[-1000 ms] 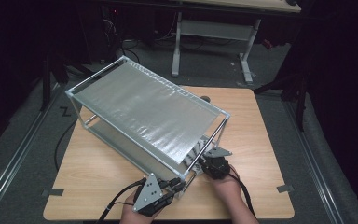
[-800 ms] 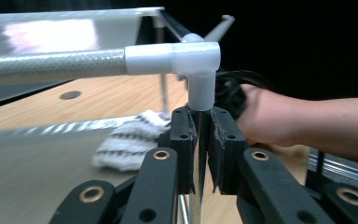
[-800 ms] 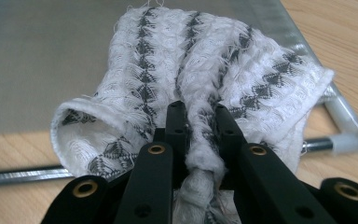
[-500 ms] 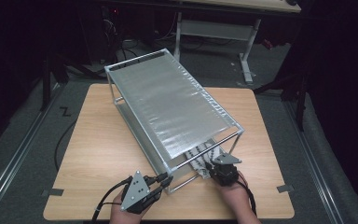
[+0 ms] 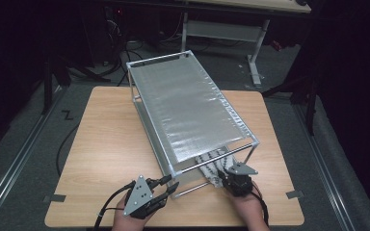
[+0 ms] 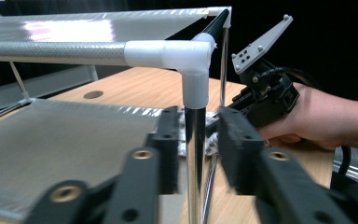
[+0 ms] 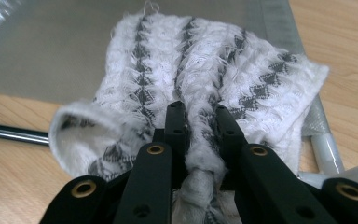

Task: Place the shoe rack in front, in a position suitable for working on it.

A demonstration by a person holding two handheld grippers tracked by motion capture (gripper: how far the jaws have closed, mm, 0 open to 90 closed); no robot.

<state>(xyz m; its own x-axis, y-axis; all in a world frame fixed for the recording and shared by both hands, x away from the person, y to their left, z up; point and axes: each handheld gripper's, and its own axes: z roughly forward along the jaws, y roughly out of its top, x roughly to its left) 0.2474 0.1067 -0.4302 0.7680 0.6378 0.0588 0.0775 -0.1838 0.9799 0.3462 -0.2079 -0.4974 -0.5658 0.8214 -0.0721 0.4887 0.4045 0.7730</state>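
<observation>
R tongs (image 7: 198, 140) clamped on towel (image 7: 205, 70); L tongs (image 6: 196, 140) loose astride rack post (image 6: 195, 154).

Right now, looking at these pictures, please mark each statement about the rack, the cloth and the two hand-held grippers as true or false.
1. The right hand-held gripper is shut on the white and grey cloth. True.
2. The left hand-held gripper clamps the rack's chrome post tightly. False: its jaws have just been opening, and the post stands between them with gaps on both sides.
3. The cloth lies on the rack's top shelf. False: it lies on the lower shelf, at the near end.
4. The rack stands on a wooden table. True.
5. The cloth is plain red. False: it is white with grey zigzag stripes.
</observation>
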